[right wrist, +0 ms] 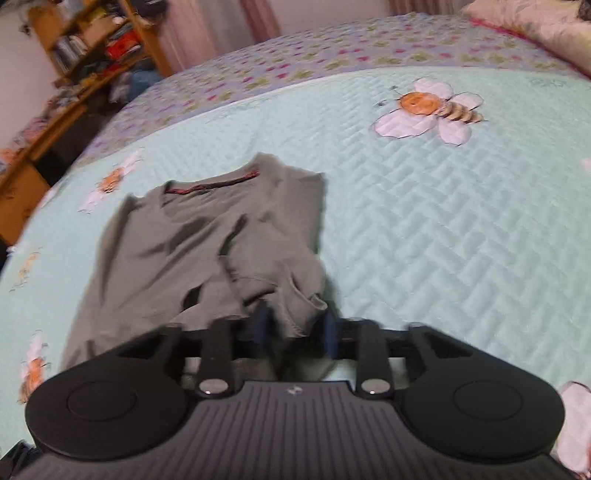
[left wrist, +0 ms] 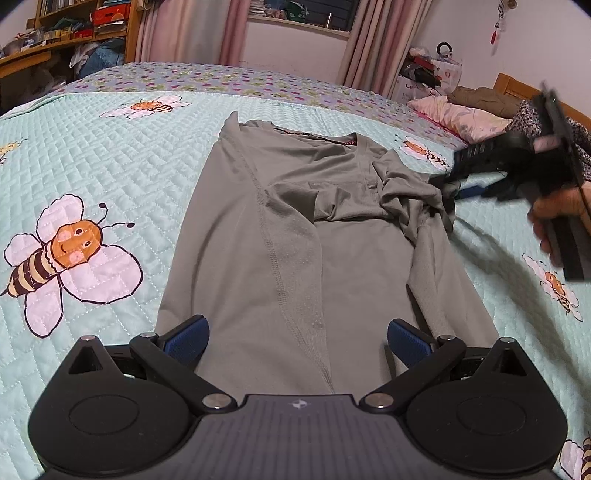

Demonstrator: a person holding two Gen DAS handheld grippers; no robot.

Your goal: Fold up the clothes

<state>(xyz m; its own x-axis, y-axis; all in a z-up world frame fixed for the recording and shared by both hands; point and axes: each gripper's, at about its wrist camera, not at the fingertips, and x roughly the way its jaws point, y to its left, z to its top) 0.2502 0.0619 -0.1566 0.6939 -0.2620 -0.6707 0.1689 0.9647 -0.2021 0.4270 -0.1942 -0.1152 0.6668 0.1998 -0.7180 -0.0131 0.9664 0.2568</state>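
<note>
Bed quilt (left wrist: 110, 158): 1 grey shirt (left wrist: 295, 258), 2 tools.

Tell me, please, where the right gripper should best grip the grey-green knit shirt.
Probably the bunched sleeve of the grey-green knit shirt, approached from the shirt's outer edge: its raised folds sit between the right gripper's fingers, while the body lies flat on the quilted bedspread.

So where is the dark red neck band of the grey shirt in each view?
Left wrist view: the dark red neck band lies at upper centre, at the far end of the grey shirt.
Right wrist view: the band sits left of centre, tilted.
Shared landmark: the wooden bookshelf at upper left.
</note>
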